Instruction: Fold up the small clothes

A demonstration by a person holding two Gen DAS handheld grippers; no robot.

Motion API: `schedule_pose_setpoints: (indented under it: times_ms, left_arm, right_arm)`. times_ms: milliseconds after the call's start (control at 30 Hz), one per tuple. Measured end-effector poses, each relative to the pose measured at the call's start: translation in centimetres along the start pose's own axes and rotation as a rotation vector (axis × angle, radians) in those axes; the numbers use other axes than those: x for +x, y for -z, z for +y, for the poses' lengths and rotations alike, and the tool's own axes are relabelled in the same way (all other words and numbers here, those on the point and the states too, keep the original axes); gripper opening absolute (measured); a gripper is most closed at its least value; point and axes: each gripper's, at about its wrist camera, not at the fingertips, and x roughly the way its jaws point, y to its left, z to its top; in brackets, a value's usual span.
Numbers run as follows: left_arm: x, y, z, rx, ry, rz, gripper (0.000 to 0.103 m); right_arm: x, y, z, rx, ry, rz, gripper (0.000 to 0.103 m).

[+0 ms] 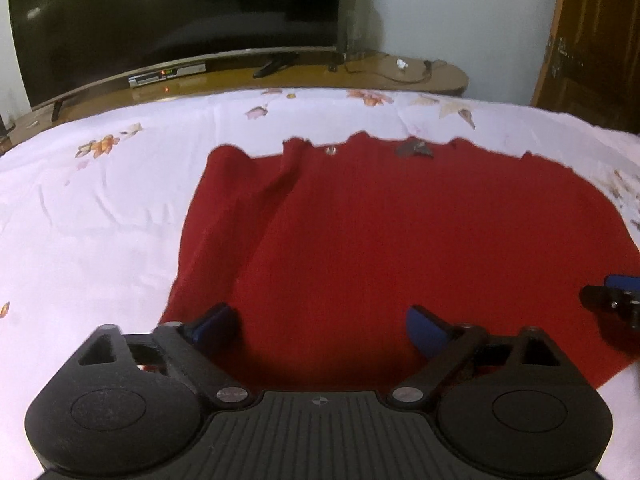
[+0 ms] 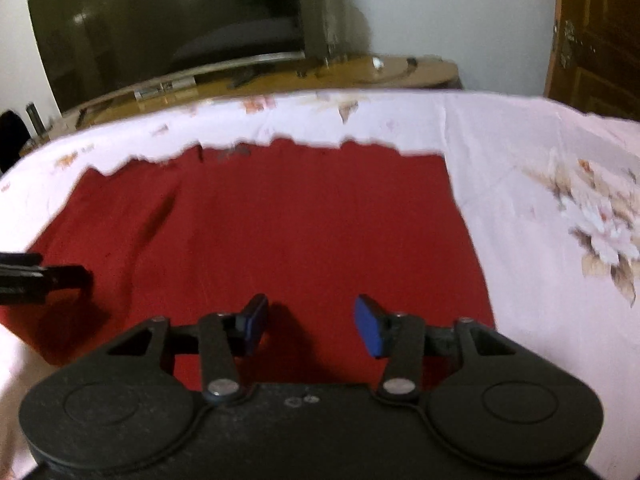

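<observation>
A red garment (image 1: 380,232) lies spread flat on a white floral bedsheet (image 1: 100,208), with a fold ridge along its left side and a scalloped far edge. My left gripper (image 1: 320,326) hovers over its near edge, jaws wide open, nothing between the blue pads. In the right wrist view the same red garment (image 2: 280,232) fills the middle. My right gripper (image 2: 310,322) stands open over its near right part, with only cloth below the pads. Each gripper shows at the edge of the other's view: the right gripper (image 1: 612,300) and the left gripper (image 2: 40,276).
Beyond the bed stands a wooden TV bench (image 1: 400,76) with a large dark television (image 1: 168,20), a set-top box (image 1: 168,74) and cables. A wooden door (image 1: 592,40) is at the far right. Bare sheet (image 2: 560,240) surrounds the garment.
</observation>
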Motion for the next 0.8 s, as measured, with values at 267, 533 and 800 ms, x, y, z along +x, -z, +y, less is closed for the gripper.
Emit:
schedule_pose_setpoints:
  times_ms: [267, 533, 800]
  left_arm:
    - [0.3, 0.6, -0.4, 0.005, -0.004, 0.019, 0.103]
    - [0.4, 1.1, 0.0, -0.077, -0.006, 0.019, 0.103]
    - [0.9, 0.8, -0.6, -0.079, -0.05, 0.052, 0.103]
  right_arm:
    - [0.8, 0.7, 2.0, -0.037, 0.034, 0.009, 0.081]
    - [1.5, 0.8, 3.2, -0.034, 0.08, 0.027, 0.097]
    - [1.4, 1.1, 3.3, -0.011, 0.09, 0.014, 0.1]
